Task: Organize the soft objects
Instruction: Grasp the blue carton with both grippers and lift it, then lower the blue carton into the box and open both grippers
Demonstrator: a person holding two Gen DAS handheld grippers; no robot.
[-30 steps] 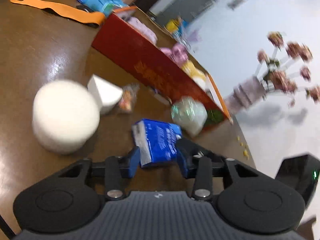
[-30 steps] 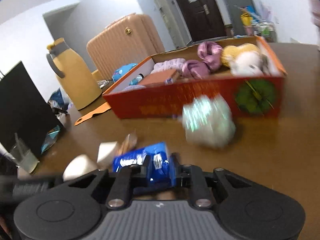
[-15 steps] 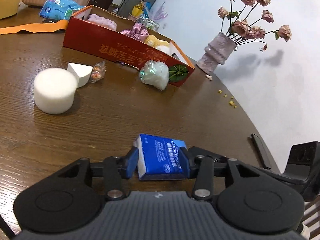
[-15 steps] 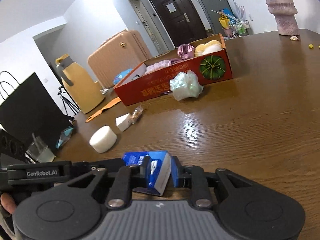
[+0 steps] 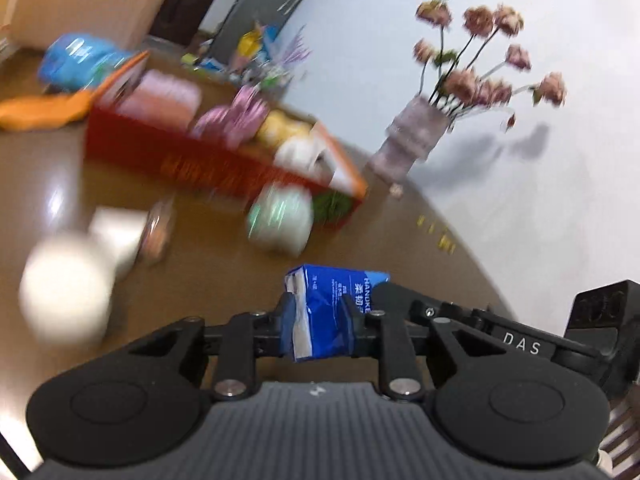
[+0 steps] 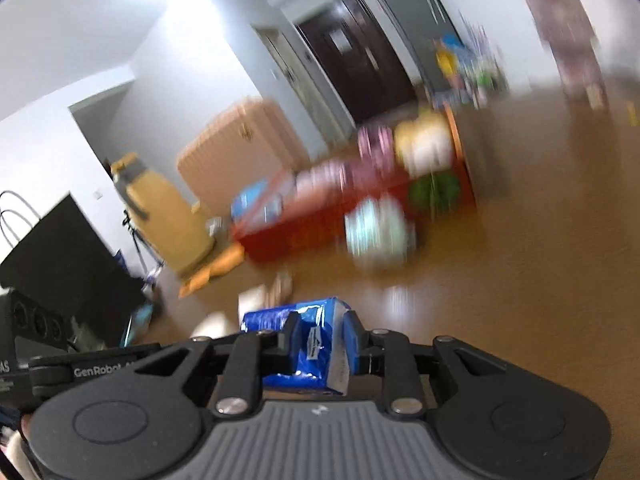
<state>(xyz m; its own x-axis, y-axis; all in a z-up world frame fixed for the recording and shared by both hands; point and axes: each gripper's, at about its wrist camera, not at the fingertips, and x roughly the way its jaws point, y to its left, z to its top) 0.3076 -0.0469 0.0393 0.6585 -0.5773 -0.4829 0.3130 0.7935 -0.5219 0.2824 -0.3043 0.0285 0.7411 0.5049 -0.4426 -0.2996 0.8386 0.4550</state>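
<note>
Left wrist view: left gripper (image 5: pixel 318 320) fingers closing, pinching blue tissue pack (image 5: pixel 328 316) held above the brown table (image 5: pixel 200 264). Right gripper (image 6: pixel 322 340) fingers pinch the same pack's other end. Red box (image 5: pixel 208 168) of soft items beyond, blurred.

Black gripper (image 5: pixel 318 322), blue pads, silver screws

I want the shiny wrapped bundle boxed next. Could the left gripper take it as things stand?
Probably not yet: the left gripper is closing on the blue tissue pack. The path to the bundle looks clear.
</note>
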